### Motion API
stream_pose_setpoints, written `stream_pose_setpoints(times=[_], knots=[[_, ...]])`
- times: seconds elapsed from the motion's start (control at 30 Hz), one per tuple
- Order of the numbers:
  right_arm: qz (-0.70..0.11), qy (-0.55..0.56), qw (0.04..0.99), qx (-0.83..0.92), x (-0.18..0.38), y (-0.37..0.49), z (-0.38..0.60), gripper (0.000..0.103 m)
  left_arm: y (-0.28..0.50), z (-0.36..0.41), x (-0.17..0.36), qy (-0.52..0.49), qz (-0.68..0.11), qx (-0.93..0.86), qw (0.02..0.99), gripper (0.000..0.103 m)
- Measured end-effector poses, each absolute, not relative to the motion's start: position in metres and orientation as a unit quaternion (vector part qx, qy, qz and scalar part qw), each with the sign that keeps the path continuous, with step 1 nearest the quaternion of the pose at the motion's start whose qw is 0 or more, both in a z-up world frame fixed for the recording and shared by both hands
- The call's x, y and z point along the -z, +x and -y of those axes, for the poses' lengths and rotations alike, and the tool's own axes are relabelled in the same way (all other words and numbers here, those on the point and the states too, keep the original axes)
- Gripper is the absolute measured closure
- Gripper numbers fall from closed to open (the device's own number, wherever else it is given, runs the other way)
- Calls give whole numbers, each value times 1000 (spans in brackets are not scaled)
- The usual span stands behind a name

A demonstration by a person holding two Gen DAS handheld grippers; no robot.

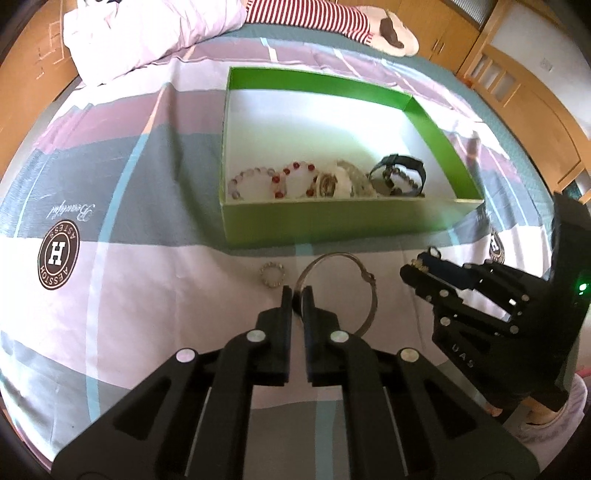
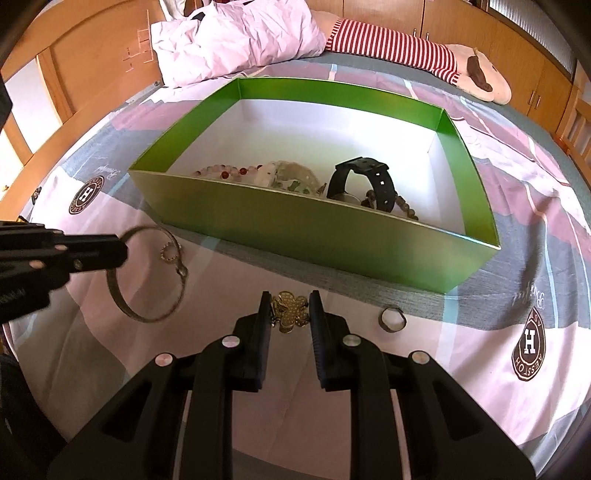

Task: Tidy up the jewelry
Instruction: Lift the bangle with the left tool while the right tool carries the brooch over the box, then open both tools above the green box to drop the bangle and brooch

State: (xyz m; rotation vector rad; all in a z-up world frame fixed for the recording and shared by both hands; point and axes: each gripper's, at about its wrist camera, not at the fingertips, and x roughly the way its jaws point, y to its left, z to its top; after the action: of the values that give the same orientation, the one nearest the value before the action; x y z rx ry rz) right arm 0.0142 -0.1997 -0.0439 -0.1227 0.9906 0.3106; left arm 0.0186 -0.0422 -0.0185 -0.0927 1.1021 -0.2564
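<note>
My left gripper (image 1: pixel 297 295) is shut on the band of a thin metal bangle (image 1: pixel 373 299), which tilts up off the bedspread. From the right wrist view, the same bangle (image 2: pixel 147 317) hangs from the left gripper (image 2: pixel 123 251). My right gripper (image 2: pixel 290 295) is shut on a gold flower-shaped piece (image 2: pixel 291 314) just in front of the green box (image 2: pixel 295 229). The box (image 1: pixel 332 221) holds bead bracelets (image 1: pixel 255 173) and a black watch (image 1: pixel 400 162) along its near wall. A small bead ring (image 1: pixel 271 275) and a plain ring (image 2: pixel 392 319) lie loose on the bedspread.
All of this sits on a bed with a patterned pink, grey and white spread. A crumpled white pillow (image 1: pixel 147 33) and a red-striped plush toy (image 2: pixel 399 46) lie at the far end. Wooden cabinets (image 2: pixel 92 66) surround the bed.
</note>
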Motion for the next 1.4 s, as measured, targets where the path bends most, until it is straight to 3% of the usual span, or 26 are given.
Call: stream_pose_setpoints(times=[0.77, 1.0, 1.2, 1.23, 1.3, 1.33, 1.4], knots=[[-454, -47, 875, -160, 26, 14, 201, 83, 19, 44, 7, -31, -494, 117, 861, 96], [-376, -3, 911, -168, -29, 42, 223, 83, 63, 38, -33, -64, -451, 126, 881, 96], [-397, 28, 908, -135, -13, 92, 248, 82, 111, 52, -11, -55, -471, 110, 874, 95], [-401, 28, 906, -132, -7, 96, 251, 82, 115, 54, -7, -52, -471, 107, 874, 95], [-406, 31, 904, -130, -2, 98, 253, 72, 121, 55, -2, -60, -469, 104, 875, 77], [-407, 36, 904, -128, -3, 96, 256, 60, 121, 54, 0, -67, -473, 104, 873, 62], [-407, 49, 902, -138, -12, 88, 260, 58, 117, 53, -2, -72, -474, 107, 871, 61]])
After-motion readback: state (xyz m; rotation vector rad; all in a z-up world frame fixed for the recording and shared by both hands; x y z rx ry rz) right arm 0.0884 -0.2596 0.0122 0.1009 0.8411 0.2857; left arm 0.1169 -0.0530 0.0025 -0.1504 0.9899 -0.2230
